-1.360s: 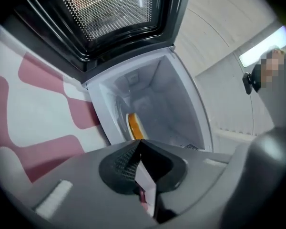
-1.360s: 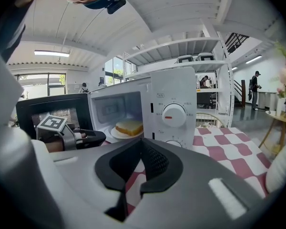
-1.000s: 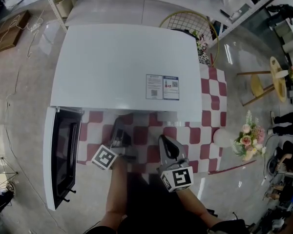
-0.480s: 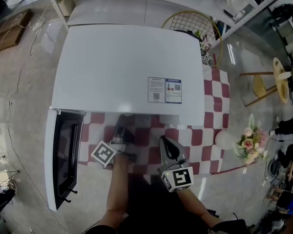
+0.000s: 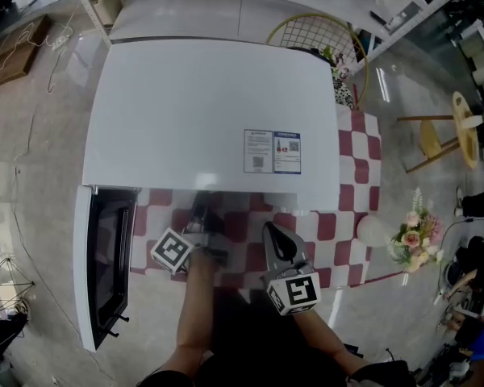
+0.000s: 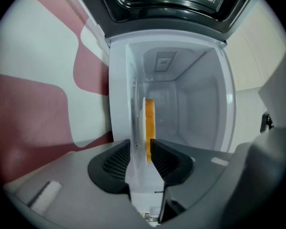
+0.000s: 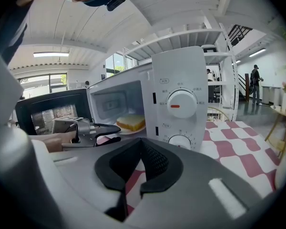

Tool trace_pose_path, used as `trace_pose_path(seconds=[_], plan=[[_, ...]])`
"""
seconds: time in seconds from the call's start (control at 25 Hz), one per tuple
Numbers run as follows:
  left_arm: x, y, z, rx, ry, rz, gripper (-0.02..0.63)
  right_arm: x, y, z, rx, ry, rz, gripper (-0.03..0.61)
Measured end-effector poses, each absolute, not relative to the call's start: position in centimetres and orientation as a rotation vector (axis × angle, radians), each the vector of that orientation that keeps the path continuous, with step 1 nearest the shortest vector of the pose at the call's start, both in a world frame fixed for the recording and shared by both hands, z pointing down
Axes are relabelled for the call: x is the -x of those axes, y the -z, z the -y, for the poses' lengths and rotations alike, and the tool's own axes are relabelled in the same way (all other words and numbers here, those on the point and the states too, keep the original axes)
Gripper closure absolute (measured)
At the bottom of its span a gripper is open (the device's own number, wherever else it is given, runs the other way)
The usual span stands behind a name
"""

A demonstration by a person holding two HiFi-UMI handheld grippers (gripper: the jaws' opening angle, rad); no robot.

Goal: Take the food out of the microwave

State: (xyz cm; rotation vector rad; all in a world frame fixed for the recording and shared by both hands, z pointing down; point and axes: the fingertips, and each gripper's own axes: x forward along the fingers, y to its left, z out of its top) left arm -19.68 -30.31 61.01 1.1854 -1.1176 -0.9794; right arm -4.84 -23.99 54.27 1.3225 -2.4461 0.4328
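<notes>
Reaching toward the open microwave (image 5: 210, 111), the left gripper (image 6: 140, 151) lies turned on its side. That way one finger is above the flat plate (image 7: 133, 130) and one is below it. The fingers have just been closing, and the plate's edge sits in the gap. They are apart, though, and I cannot see them squeeze it yet.

The bread (image 7: 130, 122) lies on that plate, inside the microwave. I think the grip goes on the plate so the food comes out whole. The door (image 5: 105, 256) hangs wide open on the left, out of the way. The right gripper (image 7: 140, 144) waits in front, over the red and white cloth (image 5: 351, 184), with its fingers closed on nothing.

A blue and white sticker (image 5: 272, 151) sits on the microwave's top, but its words are too small to read. The tiny print by the knob (image 7: 181, 104) is too small too.
</notes>
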Motion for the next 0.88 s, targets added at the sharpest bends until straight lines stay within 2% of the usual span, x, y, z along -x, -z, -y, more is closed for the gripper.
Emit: trace_pose_path(seconds=[0.16, 0.52, 0.56, 0.68, 0.88], plan=[[19.7, -61.2, 30.4, -1.146, 0.996, 1.115, 0.499, 4.7, -54.4, 24.2, -1.324, -0.435, 2.444, 0.577], [19.7, -61.4, 30.2, -1.129, 0.987, 1.116, 0.510, 4.7, -54.6, 24.1, -1.316, -0.433, 2.441, 0.577], [19.7, -61.2, 30.2, -1.130, 0.992, 1.113, 0.516, 4.7, -54.6, 24.1, -1.315, -0.432, 2.440, 0.577], [19.9, -60.6, 30.4, -1.141, 0.992, 1.120, 0.589, 4.8, -54.6, 24.0, -1.311, -0.432, 2.440, 0.577], [19.9, -60.4, 30.6, -1.121, 1.004, 1.106, 0.591, 4.9, -54.6, 23.8, -1.312, -0.430, 2.443, 0.577]])
